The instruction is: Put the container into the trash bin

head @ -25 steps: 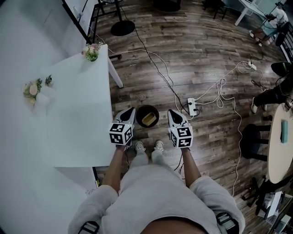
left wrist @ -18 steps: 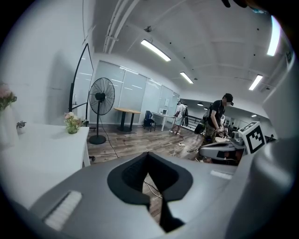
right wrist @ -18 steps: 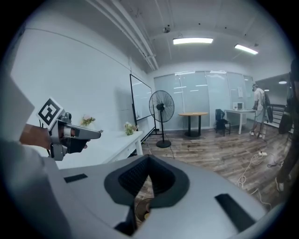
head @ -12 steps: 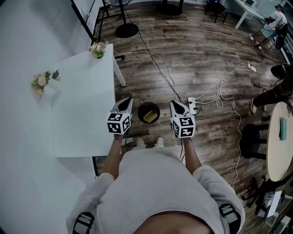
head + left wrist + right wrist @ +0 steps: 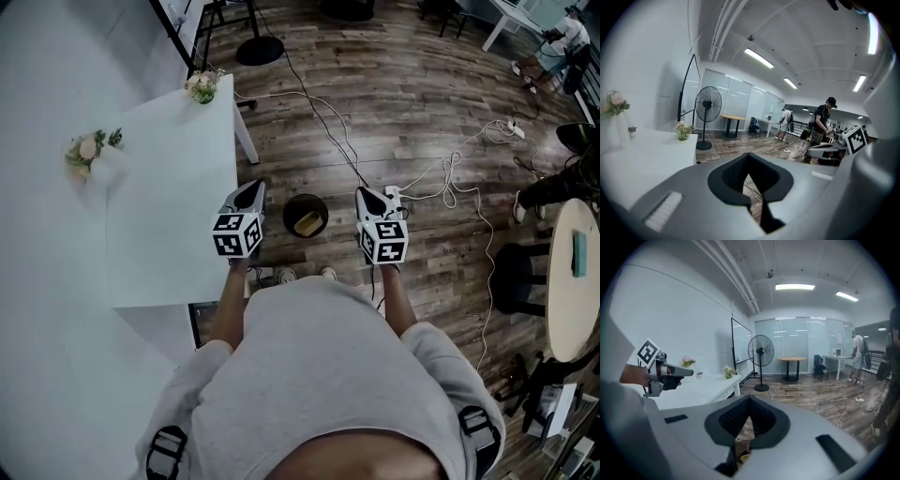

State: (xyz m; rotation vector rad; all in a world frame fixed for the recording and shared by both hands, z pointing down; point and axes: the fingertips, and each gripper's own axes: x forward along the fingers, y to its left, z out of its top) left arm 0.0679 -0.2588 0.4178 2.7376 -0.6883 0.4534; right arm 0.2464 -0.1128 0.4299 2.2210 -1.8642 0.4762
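- A white rectangular counter [image 5: 169, 225] stands on a dark wood plank floor [image 5: 403, 103], against a white wall.
- A small pot of pale flowers [image 5: 202, 85] sits at the counter's far corner.
- A second pale flower bunch in a white vase [image 5: 91, 153] stands on the wall side.
- A white power strip [image 5: 394, 192] lies on the floor, with white cables [image 5: 459, 178] looping from it.
- A black pedestal fan [image 5: 708, 104] stands beyond the counter.
- A round pale table [image 5: 570, 281] shows at the right edge, with a black round stool [image 5: 518, 286] just beside it.
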